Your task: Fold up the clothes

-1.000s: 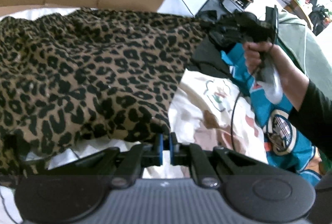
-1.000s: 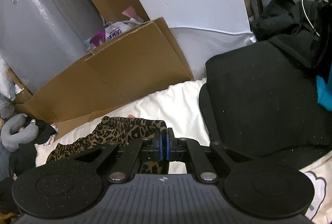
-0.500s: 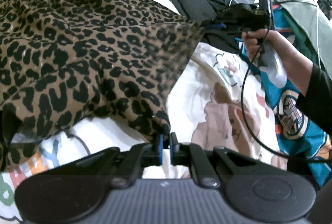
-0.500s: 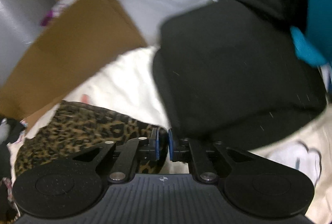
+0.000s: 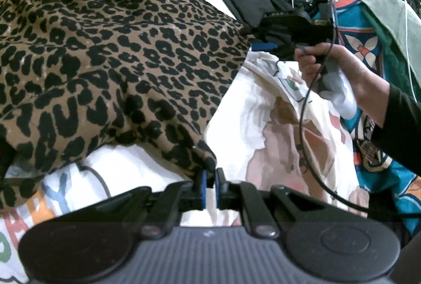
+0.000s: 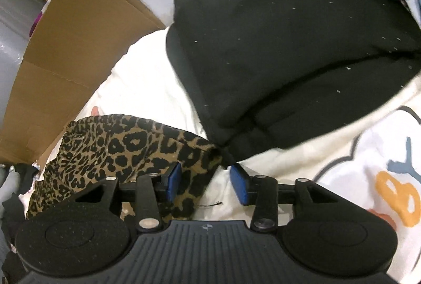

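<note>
A leopard-print garment lies spread over the white printed bed sheet. My left gripper is shut on its near corner, low over the sheet. In the left wrist view a hand holds my right gripper at the garment's far right corner. In the right wrist view that gripper has its jaws opening. The leopard corner lies loose between the blue pads, resting against the left pad, with the right pad clear of it.
A folded black garment lies on the sheet just beyond the right gripper. Brown cardboard stands at the bed's far edge. Teal and patterned clothes are piled to the right, and a black cable hangs from the hand.
Both grippers have come down, laying the garment flatter on the sheet. The right gripper's jaws, shut on the leopard corner before, now stand apart and the corner lies loose.
</note>
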`<state>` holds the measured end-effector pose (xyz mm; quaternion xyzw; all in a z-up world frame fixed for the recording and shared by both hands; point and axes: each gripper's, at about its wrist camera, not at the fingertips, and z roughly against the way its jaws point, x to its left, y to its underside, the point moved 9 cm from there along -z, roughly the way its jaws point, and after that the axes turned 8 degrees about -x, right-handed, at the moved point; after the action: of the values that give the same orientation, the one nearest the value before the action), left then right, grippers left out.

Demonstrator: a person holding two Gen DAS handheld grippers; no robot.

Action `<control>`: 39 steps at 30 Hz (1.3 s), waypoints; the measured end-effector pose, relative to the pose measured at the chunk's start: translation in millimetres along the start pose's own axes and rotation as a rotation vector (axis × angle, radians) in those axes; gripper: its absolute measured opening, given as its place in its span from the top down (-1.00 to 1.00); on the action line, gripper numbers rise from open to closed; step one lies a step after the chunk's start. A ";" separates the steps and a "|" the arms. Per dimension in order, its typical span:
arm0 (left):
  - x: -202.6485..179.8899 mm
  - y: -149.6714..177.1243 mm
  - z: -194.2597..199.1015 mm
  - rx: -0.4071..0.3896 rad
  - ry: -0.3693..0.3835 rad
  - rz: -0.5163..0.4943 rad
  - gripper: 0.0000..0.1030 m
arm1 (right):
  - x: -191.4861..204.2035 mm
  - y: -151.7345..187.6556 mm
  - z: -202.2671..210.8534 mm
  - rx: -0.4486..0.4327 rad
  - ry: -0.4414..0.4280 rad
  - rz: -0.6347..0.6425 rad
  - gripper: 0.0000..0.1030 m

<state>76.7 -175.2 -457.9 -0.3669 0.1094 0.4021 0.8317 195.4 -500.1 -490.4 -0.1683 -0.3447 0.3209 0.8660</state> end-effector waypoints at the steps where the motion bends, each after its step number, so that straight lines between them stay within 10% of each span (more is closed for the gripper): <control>1: -1.0 -0.5 -1.0 -0.001 0.002 0.000 0.88 | 1.9 -0.4 -0.2 -0.002 -0.001 0.010 0.11; 6: -1.2 -0.2 -2.1 -0.002 0.007 0.004 0.88 | 10.4 -3.4 2.2 -0.005 0.000 0.060 0.49; 13: -0.7 0.9 -1.1 -0.006 0.011 0.018 0.88 | 16.3 -1.8 -10.4 0.020 -0.004 0.091 0.53; 15: -1.1 0.2 -0.3 -0.010 0.016 0.029 0.88 | 21.4 -6.2 -7.6 0.005 -0.012 0.112 1.00; 22: -4.6 -1.5 -5.0 -0.018 0.021 0.023 0.87 | 51.8 -34.7 26.3 -0.154 -0.030 0.195 1.00; 39: 30.8 -23.8 50.1 -0.077 -0.120 -0.019 0.37 | 74.8 -9.9 56.2 -0.122 -0.004 0.288 0.53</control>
<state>109.0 -131.8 -424.8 -0.3750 0.0400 0.4194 0.8258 201.8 -453.2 -409.1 -0.2677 -0.3376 0.4204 0.7985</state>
